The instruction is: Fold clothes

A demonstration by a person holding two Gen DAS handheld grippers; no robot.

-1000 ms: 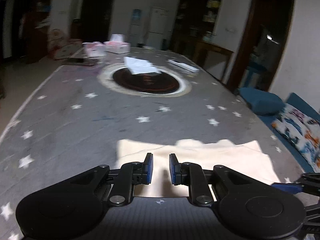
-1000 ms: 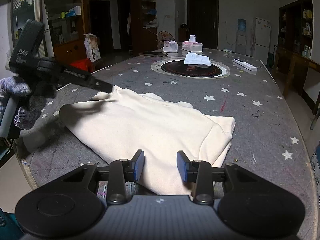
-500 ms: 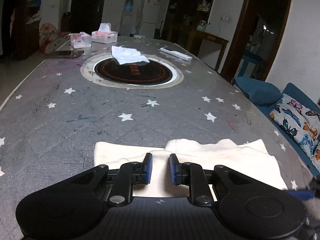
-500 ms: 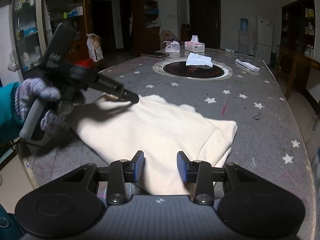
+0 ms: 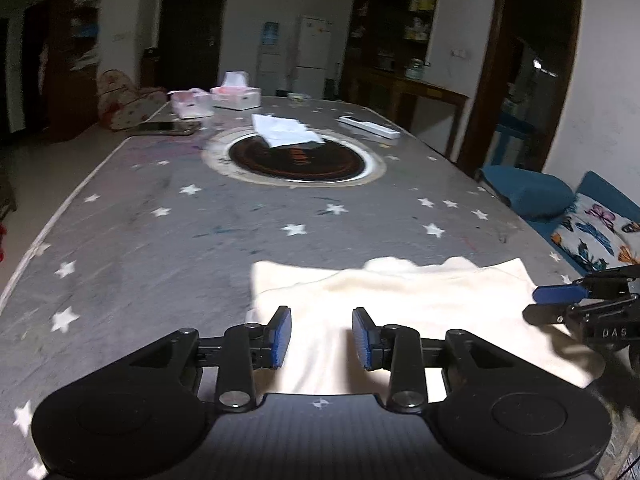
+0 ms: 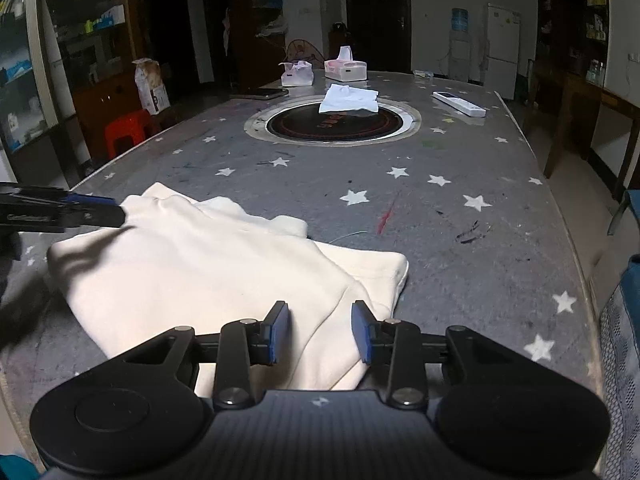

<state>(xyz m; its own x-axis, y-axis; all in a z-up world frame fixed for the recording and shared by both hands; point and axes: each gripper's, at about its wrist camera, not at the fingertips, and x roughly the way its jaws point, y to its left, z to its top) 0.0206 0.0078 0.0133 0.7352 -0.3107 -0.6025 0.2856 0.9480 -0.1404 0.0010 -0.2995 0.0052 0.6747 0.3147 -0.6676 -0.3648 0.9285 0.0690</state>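
Cream garment [image 6: 208, 276] lies folded on the near end of the star-print table [image 6: 460, 240], well short of the round hotplate [image 6: 332, 122] and the tissue boxes [image 6: 345, 69] at the far end. Your left gripper [image 5: 321, 336] hangs over the garment's left part with its jaws opening; cloth shows under the gap but the pads [image 5: 280, 334] are not pressing on it, so nothing is held there. Your right gripper [image 6: 320, 330] sits over the near right corner, jaws apart, with a raised fold running between them; the pads look clear of the cloth, so no grip there either. Risks, as a guess: if you close the right jaws on that ridge you may pinch only the top layer and peel the fold open instead of moving the whole stack. The corner near the right gripper sits close to the table edge, so a drag toward you could slide it off. From the right wrist view the left gripper's tip [image 6: 96, 212] looks to touch the far corner; pulling away without full clearance could snag and rumple it.
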